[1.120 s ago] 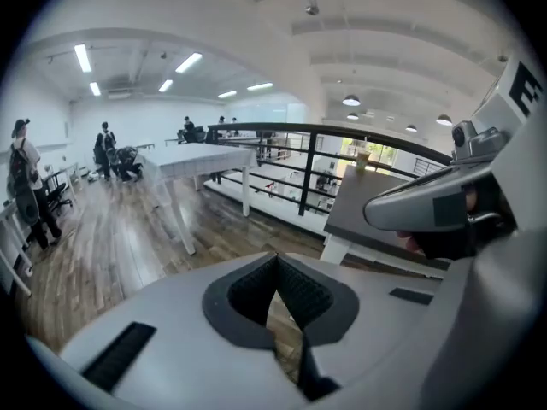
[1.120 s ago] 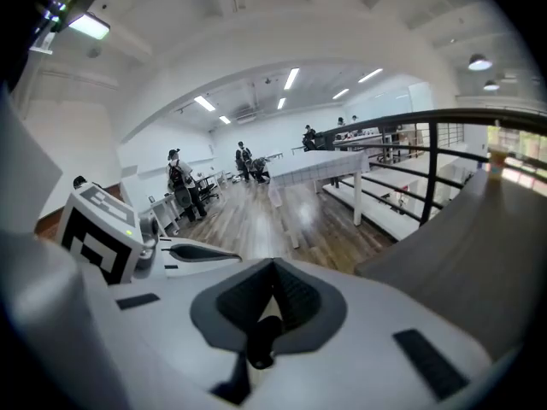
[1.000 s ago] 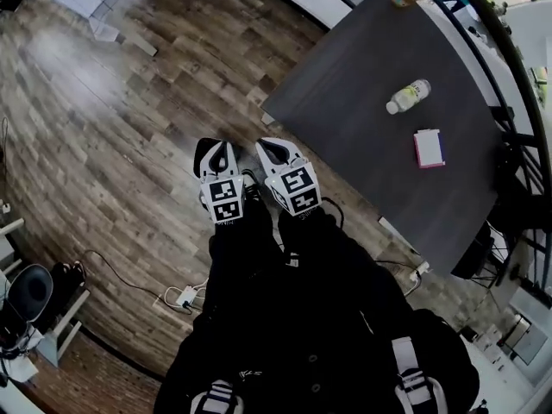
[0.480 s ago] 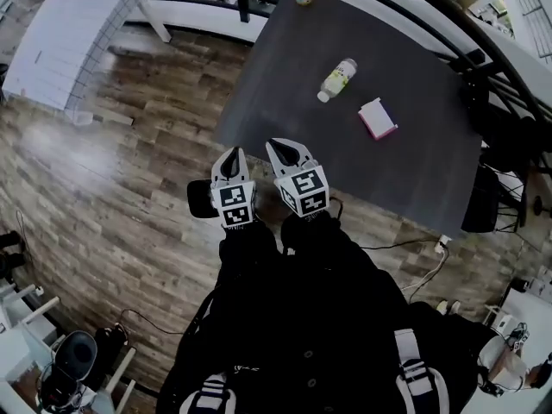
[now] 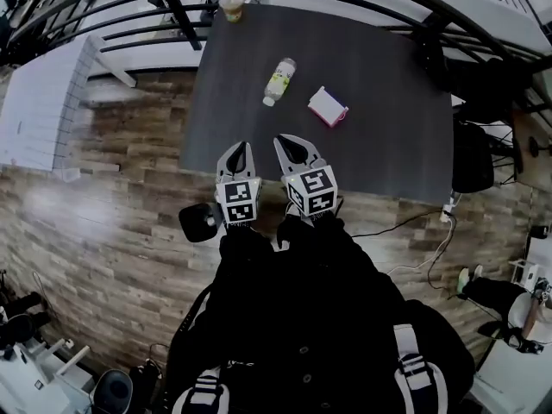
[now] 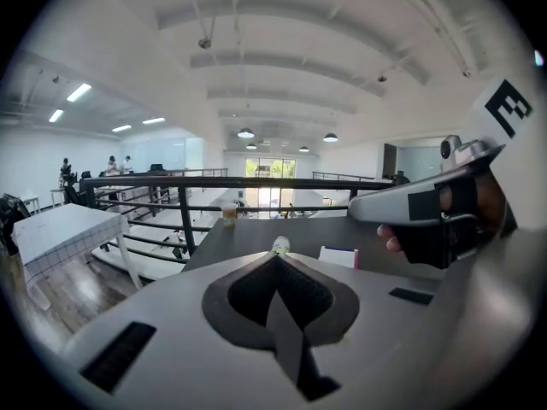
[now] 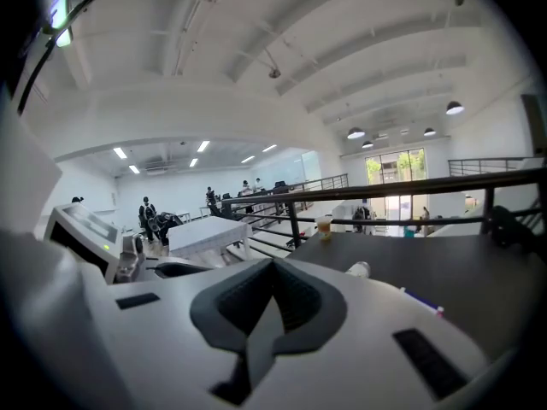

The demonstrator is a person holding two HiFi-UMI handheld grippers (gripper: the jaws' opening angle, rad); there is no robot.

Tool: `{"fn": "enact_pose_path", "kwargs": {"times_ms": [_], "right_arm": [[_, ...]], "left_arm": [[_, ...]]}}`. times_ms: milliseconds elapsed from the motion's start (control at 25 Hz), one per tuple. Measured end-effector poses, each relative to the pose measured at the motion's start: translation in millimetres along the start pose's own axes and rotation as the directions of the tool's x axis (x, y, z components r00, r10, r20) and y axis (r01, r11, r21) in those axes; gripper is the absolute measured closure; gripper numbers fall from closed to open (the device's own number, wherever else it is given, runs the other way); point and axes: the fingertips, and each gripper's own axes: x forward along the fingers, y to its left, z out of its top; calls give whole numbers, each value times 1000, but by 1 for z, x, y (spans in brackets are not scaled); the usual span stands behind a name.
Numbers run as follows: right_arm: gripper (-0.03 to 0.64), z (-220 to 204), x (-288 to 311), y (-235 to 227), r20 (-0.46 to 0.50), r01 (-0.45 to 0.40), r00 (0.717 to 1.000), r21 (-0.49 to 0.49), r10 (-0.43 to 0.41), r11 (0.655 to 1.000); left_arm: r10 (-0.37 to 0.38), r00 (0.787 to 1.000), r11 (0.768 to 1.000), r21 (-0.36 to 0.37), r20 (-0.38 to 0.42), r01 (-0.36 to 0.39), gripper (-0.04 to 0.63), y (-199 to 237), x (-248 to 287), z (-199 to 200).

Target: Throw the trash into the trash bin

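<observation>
Left gripper (image 5: pixel 239 148), right gripper (image 5: pixel 288 141) — both clenched, empty; reaching in shut, they might roll the bottle (image 5: pixel 278 81) off the table's (image 5: pixel 388 102) edge.

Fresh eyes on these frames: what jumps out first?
The dark table fills the upper head view, with a bottle lying on its side, a pink-edged box right of it, and a cup at the far edge. At its near edge, the left gripper and right gripper are held side by side, fingers shut on nothing.
</observation>
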Motion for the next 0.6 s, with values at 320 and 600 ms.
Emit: {"fn": "enact_pose_path", "kwargs": {"times_ms": [320, 600], "right_arm": [[604, 23, -62, -68, 80, 121, 989, 40, -123, 992], [604, 48, -107, -106, 133, 192, 971, 47, -196, 980]], "left_arm": [[-120, 992, 992, 54, 46, 117, 594, -79, 18, 44], [-193, 977, 980, 75, 96, 186, 594, -130, 22, 82]]}}
